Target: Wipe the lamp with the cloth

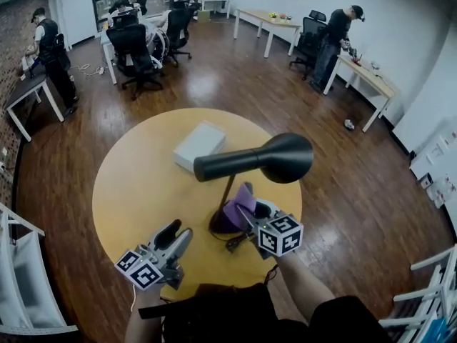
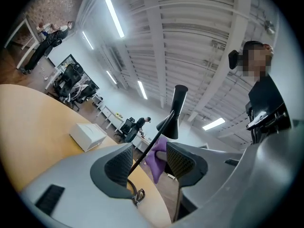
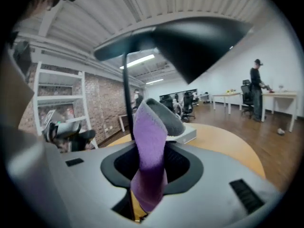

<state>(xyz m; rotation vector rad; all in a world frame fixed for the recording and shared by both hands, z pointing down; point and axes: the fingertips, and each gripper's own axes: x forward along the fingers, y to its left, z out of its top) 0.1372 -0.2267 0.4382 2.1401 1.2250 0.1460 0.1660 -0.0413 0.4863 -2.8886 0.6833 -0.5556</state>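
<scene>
A black desk lamp stands on the round yellow table, its thin stem rising from a base near the front edge. My right gripper is shut on a purple cloth, held up beside the stem just under the lamp head. In the right gripper view the cloth stands pinched between the jaws, with the lamp head overhead. My left gripper is open, low and left of the base, holding nothing. From the left gripper the lamp's stem and the cloth show beyond the gap.
A white box lies on the table behind the lamp. The lamp's cable trails by its base. White shelving stands at the left and right edges. Office chairs, desks and people are farther off across the wooden floor.
</scene>
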